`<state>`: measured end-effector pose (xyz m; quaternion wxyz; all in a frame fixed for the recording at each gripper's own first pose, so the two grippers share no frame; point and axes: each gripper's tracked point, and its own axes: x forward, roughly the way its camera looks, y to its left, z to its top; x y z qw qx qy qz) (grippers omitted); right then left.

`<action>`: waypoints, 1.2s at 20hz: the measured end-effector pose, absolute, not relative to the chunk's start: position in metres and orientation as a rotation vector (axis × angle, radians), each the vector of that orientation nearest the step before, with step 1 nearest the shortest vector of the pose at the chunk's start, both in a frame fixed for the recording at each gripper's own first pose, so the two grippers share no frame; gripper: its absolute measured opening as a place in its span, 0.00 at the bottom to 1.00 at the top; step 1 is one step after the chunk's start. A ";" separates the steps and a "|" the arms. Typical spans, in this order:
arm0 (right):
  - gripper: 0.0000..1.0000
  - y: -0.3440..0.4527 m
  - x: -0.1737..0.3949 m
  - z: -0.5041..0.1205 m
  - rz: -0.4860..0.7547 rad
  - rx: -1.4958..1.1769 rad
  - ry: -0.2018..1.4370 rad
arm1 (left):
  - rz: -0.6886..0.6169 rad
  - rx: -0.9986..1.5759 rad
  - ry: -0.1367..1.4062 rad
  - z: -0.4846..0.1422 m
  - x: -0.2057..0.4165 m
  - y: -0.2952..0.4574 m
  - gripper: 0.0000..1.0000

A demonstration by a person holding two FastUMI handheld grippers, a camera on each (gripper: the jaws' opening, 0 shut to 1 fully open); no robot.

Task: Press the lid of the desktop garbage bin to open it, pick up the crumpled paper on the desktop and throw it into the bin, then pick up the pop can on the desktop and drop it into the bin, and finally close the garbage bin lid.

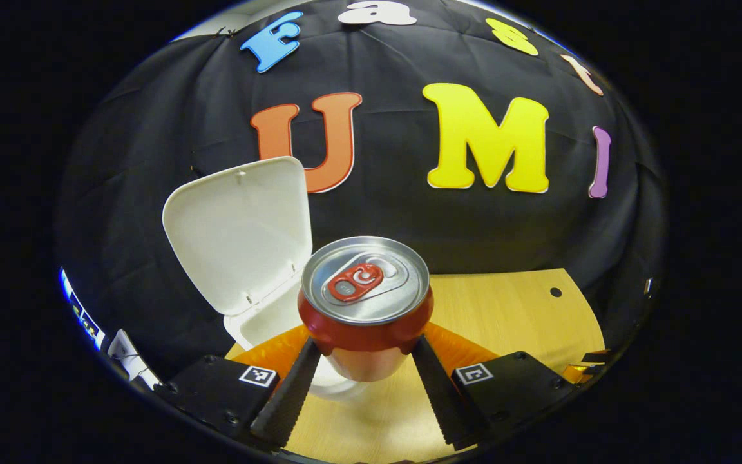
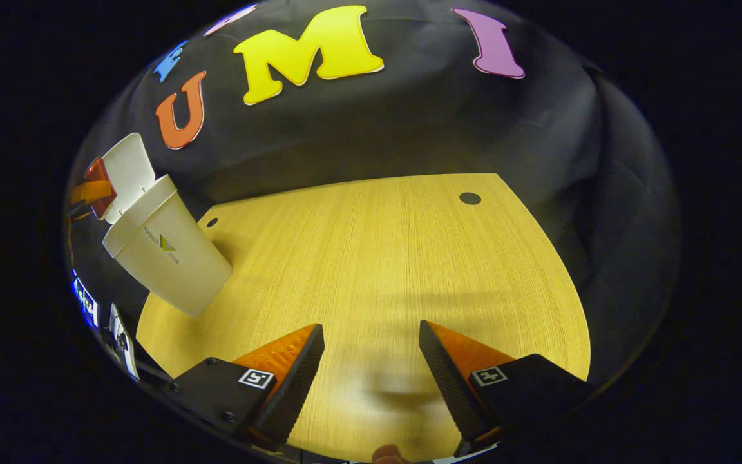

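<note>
One pop can (image 1: 364,303) hangs upright, pinched between the left tongs (image 1: 366,351) above the bench (image 1: 506,309), just beside the single white garbage bin (image 1: 268,322), whose lid (image 1: 239,232) stands raised. The bin's inside cannot be seen. The right tongs (image 2: 371,351) hover spread over bare bench, well apart from the bin.

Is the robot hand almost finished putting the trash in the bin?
Getting close. The lid is up, and no crumpled paper lies on the table. The left gripper holds the pop can near the bin. Left: drop it, shut the lid.
</note>
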<state>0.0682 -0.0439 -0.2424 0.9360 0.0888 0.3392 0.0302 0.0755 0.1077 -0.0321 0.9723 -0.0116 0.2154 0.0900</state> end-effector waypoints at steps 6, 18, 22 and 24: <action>0.95 -0.050 0.057 -0.247 0.005 0.163 0.719 | 0.250 -0.036 0.484 -0.062 0.117 0.154 0.86; 0.95 -0.049 0.051 -0.251 0.018 0.129 0.735 | 0.263 -0.137 0.517 -0.087 0.126 0.156 0.88; 0.95 -0.042 0.052 -0.250 0.057 0.132 0.727 | 0.261 -0.068 0.487 -0.062 0.117 0.151 0.92; 0.95 -0.038 0.056 -0.251 0.079 0.130 0.725 | 0.268 -0.003 0.442 -0.031 0.115 0.147 0.92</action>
